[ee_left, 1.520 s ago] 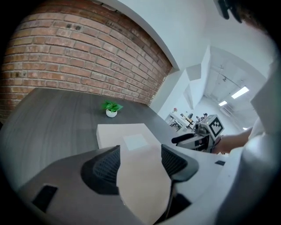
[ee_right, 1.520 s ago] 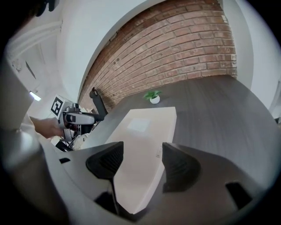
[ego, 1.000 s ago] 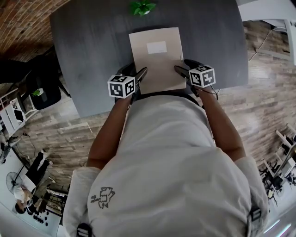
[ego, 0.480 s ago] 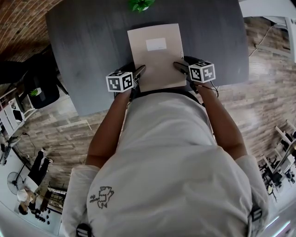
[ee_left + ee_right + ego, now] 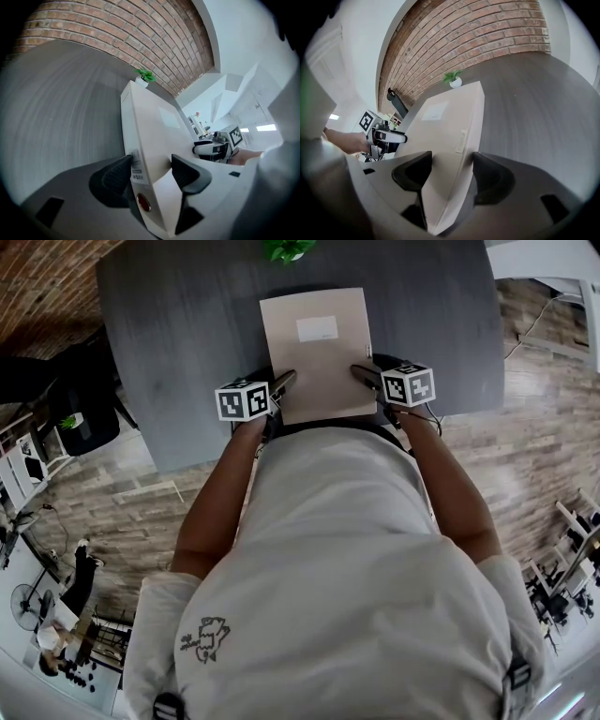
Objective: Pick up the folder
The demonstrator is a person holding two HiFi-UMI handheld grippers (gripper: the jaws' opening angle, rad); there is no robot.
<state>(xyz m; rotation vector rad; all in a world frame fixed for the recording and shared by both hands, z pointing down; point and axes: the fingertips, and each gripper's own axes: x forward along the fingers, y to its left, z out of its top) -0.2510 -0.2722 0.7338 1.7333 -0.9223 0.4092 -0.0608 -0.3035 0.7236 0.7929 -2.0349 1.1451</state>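
Folder [image 5: 317, 352], beige, white label on cover, flat over dark grey table [image 5: 187, 334], near end at table's front edge by the person. Left gripper [image 5: 282, 382] clamped on left side edge, right gripper [image 5: 362, 374] clamped on right side edge. Grasp judged done; lift itself outstanding, no clear gap above tabletop discernible.

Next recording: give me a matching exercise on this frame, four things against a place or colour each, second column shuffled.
1. folder
2. plant
3. left gripper
4. right gripper

A. jaws on the folder's right edge
B. beige, white label on top
C. green, beyond the folder's far end
D. jaws on the folder's left edge

Pairs: 1-B, 2-C, 3-D, 4-A
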